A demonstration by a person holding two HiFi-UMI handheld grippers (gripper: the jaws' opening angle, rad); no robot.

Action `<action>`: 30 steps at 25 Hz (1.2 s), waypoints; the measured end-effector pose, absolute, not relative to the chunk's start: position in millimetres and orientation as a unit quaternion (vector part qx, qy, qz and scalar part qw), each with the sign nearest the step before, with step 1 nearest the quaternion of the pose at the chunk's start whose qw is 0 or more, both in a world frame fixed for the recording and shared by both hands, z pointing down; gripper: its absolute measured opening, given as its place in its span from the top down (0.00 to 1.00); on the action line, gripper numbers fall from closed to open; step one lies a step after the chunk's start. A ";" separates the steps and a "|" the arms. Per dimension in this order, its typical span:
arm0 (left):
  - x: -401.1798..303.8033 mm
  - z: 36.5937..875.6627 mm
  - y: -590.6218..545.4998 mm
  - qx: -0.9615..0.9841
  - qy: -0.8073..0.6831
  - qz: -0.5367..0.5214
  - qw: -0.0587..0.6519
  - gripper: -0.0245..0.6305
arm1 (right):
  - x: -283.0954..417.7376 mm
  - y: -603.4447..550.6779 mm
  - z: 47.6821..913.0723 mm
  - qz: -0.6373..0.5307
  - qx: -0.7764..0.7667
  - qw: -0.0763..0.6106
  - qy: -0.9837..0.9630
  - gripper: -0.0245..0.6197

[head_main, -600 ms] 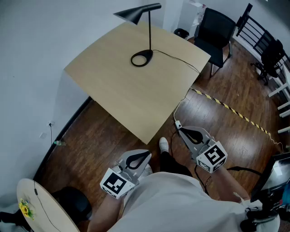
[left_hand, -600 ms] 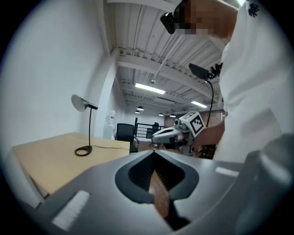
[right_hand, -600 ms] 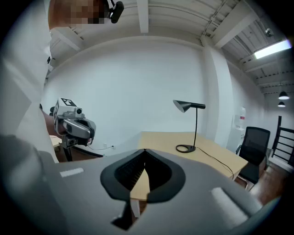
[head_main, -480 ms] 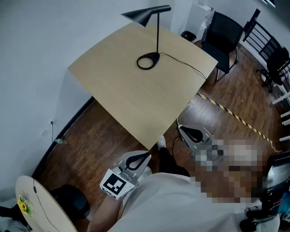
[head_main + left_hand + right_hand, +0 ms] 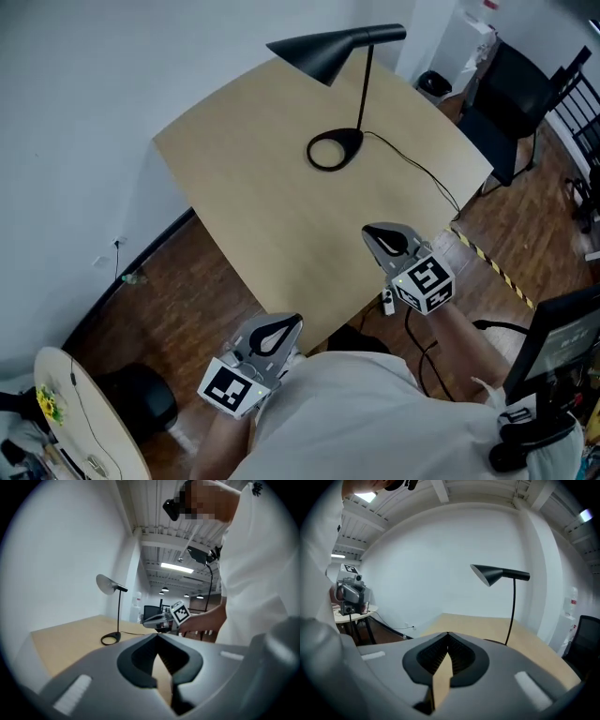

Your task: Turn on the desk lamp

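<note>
A black desk lamp (image 5: 361,89) stands at the far side of a light wood table (image 5: 244,178), with a cone shade (image 5: 333,53) and a ring base (image 5: 335,150). Its black cord (image 5: 422,171) runs off the table's right edge. My right gripper (image 5: 375,232) hovers shut over the table's near right part, short of the base, with nothing in it. In the right gripper view the lamp (image 5: 499,575) stands ahead of the right gripper (image 5: 448,634). My left gripper (image 5: 293,322) is shut and empty, low by the table's near corner. From the left gripper (image 5: 157,637) the lamp (image 5: 110,640) shows far left.
A black chair (image 5: 514,103) stands beyond the table's right corner. Yellow-black tape (image 5: 497,267) crosses the wood floor. A round table (image 5: 80,422) and a black bin (image 5: 141,403) sit at bottom left. A monitor (image 5: 562,347) is at the right. A small white piece (image 5: 388,302) hangs by the table edge.
The view has come closer to the table. My right gripper has moved forward from over the floor to above the table's near part. The left gripper stays low near the table's corner.
</note>
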State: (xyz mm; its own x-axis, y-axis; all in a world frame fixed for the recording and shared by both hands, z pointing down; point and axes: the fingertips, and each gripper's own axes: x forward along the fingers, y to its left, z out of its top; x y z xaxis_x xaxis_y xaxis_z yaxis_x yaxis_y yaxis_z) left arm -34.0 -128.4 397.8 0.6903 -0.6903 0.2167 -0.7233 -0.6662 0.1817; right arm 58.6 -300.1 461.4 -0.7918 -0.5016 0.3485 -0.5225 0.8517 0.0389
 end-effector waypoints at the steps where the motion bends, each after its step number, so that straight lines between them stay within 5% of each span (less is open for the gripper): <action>1: -34.1 397.3 -137.8 0.906 -0.397 0.065 0.131 0.94 | 55.5 -317.1 467.7 0.030 0.263 0.180 -0.947 0.96; 30: -53.1 429.7 -224.4 0.822 -0.506 0.090 0.246 0.94 | 34.2 -629.0 669.8 0.029 0.310 0.312 -0.897 0.96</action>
State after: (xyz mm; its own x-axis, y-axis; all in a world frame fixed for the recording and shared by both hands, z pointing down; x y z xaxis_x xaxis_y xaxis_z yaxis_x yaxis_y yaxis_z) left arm -53.1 -224.4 429.7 0.4728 -0.7872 0.3960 -0.8753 -0.3678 0.3139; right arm 34.2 -629.0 669.8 -0.6123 -0.5387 0.5786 -0.5751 0.8057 0.1415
